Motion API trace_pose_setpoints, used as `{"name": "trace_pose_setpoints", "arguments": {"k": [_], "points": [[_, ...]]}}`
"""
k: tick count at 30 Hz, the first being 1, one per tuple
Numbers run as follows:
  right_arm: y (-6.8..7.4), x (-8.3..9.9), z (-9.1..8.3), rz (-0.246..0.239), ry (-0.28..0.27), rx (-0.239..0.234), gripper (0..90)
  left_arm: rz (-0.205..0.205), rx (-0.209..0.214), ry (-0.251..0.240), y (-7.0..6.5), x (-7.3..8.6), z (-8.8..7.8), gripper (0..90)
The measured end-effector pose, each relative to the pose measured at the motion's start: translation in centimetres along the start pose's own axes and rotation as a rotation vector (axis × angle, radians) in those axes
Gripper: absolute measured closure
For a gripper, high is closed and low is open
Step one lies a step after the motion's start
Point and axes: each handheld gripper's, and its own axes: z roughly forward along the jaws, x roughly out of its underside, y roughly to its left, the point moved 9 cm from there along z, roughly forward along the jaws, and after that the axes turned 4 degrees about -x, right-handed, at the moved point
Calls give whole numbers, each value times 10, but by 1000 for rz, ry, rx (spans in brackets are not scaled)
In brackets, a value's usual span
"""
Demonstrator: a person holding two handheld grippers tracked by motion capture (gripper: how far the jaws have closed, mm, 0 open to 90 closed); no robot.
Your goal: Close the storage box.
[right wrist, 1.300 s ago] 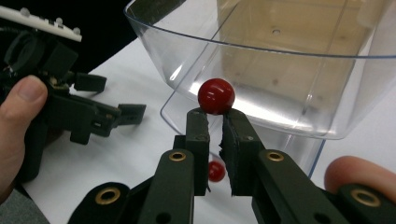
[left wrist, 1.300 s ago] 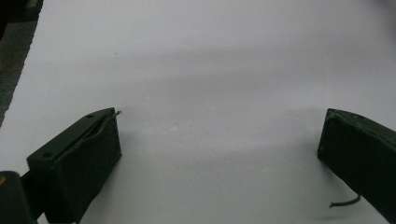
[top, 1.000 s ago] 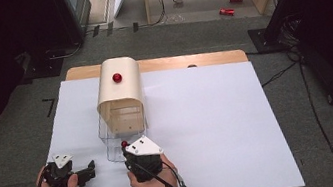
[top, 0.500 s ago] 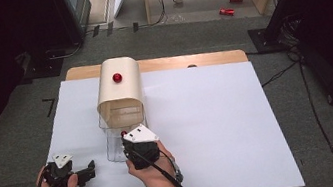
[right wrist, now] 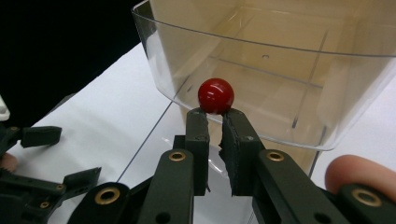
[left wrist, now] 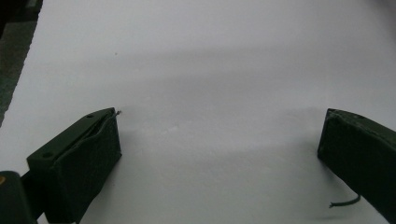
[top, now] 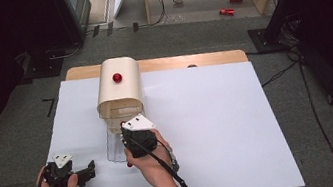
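Now the red knob (right wrist: 215, 95) sits pinched at the right hand-held gripper (right wrist: 215, 116) tips.

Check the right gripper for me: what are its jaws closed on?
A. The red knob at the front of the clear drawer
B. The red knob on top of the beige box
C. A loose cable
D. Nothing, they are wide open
A. In the right gripper view the right gripper has its jaws pinched on the small red knob at the front wall of the clear drawer, which sticks out of the beige box.
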Motion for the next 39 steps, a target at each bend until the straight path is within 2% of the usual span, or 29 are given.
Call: {"name": "trace_pose_setpoints", "arguments": {"k": [11, 16, 18, 20, 23, 25, 27, 28, 29, 32, 39], "points": [[-9, -8, 11, 3, -10, 19, 800, -4, -1, -6, 0, -1, 0, 0], [-10, -9, 14, 2, -1, 10, 780, -4, -2, -6, 0, -1, 0, 0], [-9, -8, 13, 3, -3, -3, 706, -4, -2, -6, 0, -1, 0, 0], [-6, -7, 12, 12, -7, -28, 567, 0, -1, -3, 0, 0, 0, 0], [-4, -5, 9, -13, 4, -12, 345, 0, 0, -1, 0, 0, 0, 0], [-2, -2, 8, -7, 25, -11, 171, 0, 0, 0, 0, 0, 0, 0], [0, 1, 6, 6, 43, -21, 78, 1, 0, 0, 0, 0, 0, 0], [0, 1, 6, 6, 43, -21, 78, 1, 0, 0, 0, 0, 0, 0], [1, 7, 4, 23, 69, -30, 0, 1, 0, 0, 0, 0, 0, 0], [1, 13, 0, 19, 84, -17, 0, 0, 0, -1, 0, 0, 0, 0], [8, 31, -9, 17, 91, -21, 0, 0, 0, 0, 0, 0, 0, 0]]}}
